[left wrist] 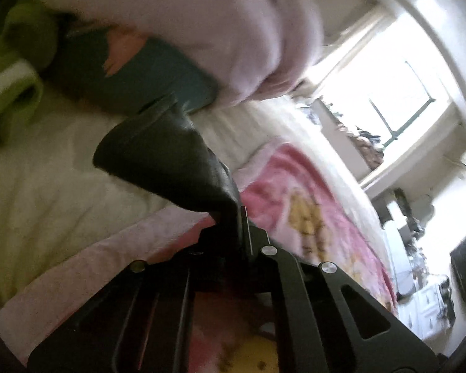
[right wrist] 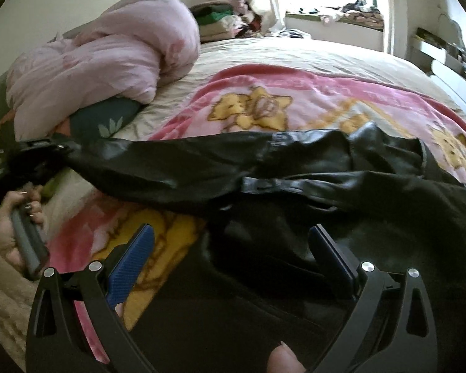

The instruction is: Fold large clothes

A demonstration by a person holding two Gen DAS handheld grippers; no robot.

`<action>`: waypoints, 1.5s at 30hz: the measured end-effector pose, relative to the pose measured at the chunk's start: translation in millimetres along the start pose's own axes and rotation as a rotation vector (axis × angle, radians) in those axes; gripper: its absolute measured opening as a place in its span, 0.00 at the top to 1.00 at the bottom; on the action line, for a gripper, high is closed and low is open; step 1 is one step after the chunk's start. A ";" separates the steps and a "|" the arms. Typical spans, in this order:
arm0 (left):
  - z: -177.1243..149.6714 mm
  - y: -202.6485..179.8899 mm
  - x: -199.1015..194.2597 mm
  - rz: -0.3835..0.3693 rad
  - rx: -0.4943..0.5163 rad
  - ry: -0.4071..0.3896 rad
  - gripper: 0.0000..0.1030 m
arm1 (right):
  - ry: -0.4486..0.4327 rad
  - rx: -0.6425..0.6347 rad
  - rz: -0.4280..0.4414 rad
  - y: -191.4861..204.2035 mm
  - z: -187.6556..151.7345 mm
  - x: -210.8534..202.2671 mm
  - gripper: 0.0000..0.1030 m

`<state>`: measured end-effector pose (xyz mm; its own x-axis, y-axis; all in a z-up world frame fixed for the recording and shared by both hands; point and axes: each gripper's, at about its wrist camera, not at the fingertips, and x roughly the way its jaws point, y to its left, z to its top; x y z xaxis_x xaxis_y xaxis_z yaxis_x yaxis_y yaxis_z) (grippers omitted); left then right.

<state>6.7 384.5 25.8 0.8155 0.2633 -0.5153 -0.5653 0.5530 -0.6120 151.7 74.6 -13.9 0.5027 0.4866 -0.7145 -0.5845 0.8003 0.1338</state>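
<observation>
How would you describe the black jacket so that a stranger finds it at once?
Start from the bed, then the pink blanket with yellow flowers. The jacket lies across that blanket near its front edge, one sleeve pulled out by the left gripper. It is the only black, shiny, leather-like thing there; its neighbours are pale or bright cloth.

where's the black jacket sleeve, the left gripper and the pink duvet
black jacket sleeve (right wrist: 171, 168): right wrist view, mid-length of the stretched sleeve.
left gripper (right wrist: 51, 147): right wrist view, its tip clamping the cuff.
pink duvet (right wrist: 108, 49): right wrist view, middle of the bundle.
</observation>
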 end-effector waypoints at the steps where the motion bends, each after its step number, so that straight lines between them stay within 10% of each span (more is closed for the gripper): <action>1: -0.5 -9.2 -6.9 -0.015 0.018 -0.012 1.00 | -0.006 0.013 -0.001 -4.7 -1.3 -3.5 0.04; 30: -72.9 -227.9 -78.6 -0.305 0.444 -0.034 1.00 | -0.147 0.272 -0.077 -128.0 -41.3 -105.5 0.04; 45: -182.6 -304.9 -45.2 -0.444 0.673 0.175 1.00 | -0.237 0.496 -0.192 -220.1 -73.3 -167.8 0.04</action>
<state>119.6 59.7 126.1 0.8830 -0.1875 -0.4303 0.0455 0.9466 -0.3193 149.3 -208.9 26.2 0.7324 0.3360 -0.5922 -0.1291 0.9225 0.3636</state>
